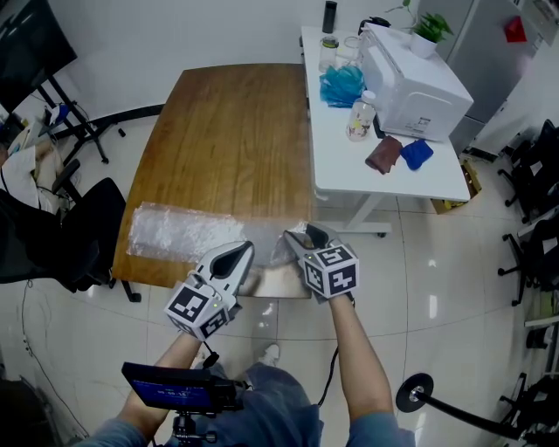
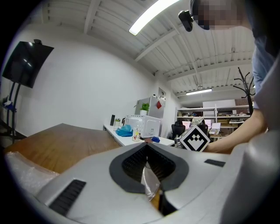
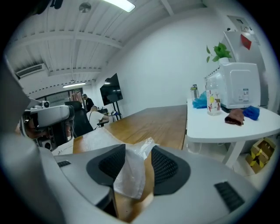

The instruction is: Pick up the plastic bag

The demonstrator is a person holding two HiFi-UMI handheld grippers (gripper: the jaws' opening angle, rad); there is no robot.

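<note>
Checker: Grippers, pose?
Annotator: Both sit at lower centre of the head view, side by side at the near edge of the wooden table (image 1: 236, 131). Forearms come up from the bottom edge. Left gripper (image 1: 244, 251) lies about level, tip toward upper right. Right gripper (image 1: 300, 236) tilts downward, tip toward upper left. The tips are near each other, not touching.

Checker: Jaw state?
Annotator: In the left gripper view, the left gripper (image 2: 146, 148) is clenched on a thin strip of the plastic bag (image 2: 151, 181). In the right gripper view, the right gripper (image 3: 138, 151) has its jaws parted. A fold of the bag (image 3: 130, 175) hangs loose in the gap and the pads are not pressing it.

Checker: Bag location?
Annotator: Plastic bag (image 1: 183, 231) is clear and crinkled, flat along the table's near edge, left of centre. Its right end bunches up between the two grippers.

Checker: Surroundings?
Annotator: Black chair (image 1: 87, 227) is at the frame's left, beside the table. White table (image 1: 349, 166) is at upper right, just beside the wooden one. It carries a white appliance (image 1: 410, 83) with a potted plant (image 1: 430, 30) behind it, plus a blue crumpled bag (image 1: 342, 85). A brown cloth (image 1: 384, 154) and a blue cloth (image 1: 417, 154) lie next to each other. Small screen (image 1: 170, 384) is at the bottom edge.

Checker: Containers?
Annotator: Printed bottle (image 1: 360, 118) stands near the appliance and a dark bottle (image 1: 329, 17) at the far end. Cardboard box (image 3: 259, 158) is on the floor under the white table. Contents can't be read for any of them.
</note>
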